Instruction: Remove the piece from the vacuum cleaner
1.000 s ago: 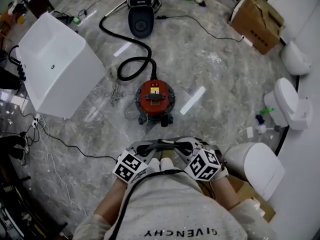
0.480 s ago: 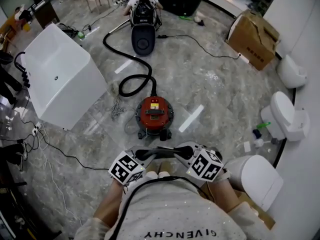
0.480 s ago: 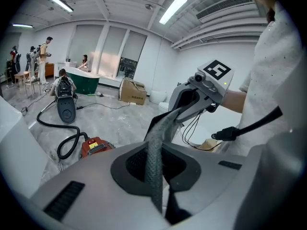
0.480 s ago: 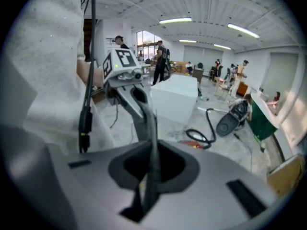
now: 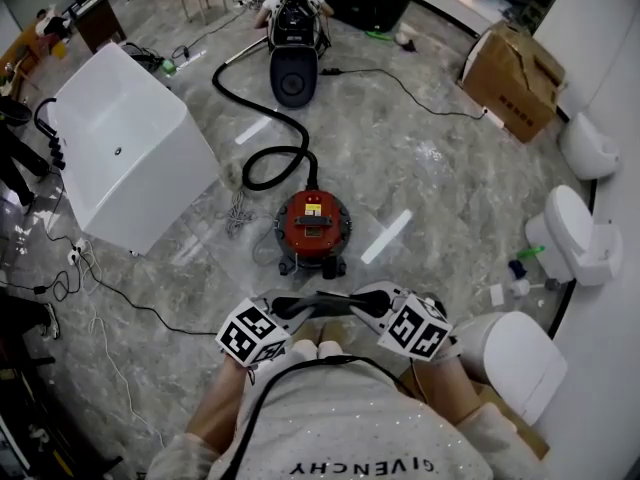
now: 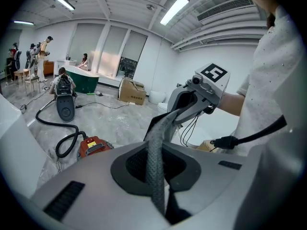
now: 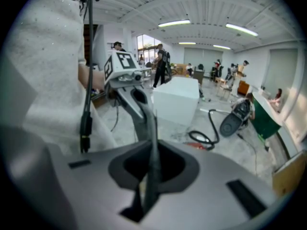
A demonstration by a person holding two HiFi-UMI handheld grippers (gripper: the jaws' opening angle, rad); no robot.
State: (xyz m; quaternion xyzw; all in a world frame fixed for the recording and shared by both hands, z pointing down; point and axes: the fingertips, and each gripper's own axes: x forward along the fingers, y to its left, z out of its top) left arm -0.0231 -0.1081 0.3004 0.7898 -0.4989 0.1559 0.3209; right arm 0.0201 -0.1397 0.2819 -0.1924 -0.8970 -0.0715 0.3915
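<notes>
right hand-held gripper: jaws together, empty | black hose coiled on floor | white box behind

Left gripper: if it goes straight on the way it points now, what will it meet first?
The right gripper, directly ahead, with its shut jaws pointing back at it. The left gripper already looks almost tip to tip with it, though depth is unclear.

Bright, even light from ceiling strip lights; glare streaks on the glossy marble floor. Both gripper views fisheye hard with dark corners; right one slightly soft.
</notes>
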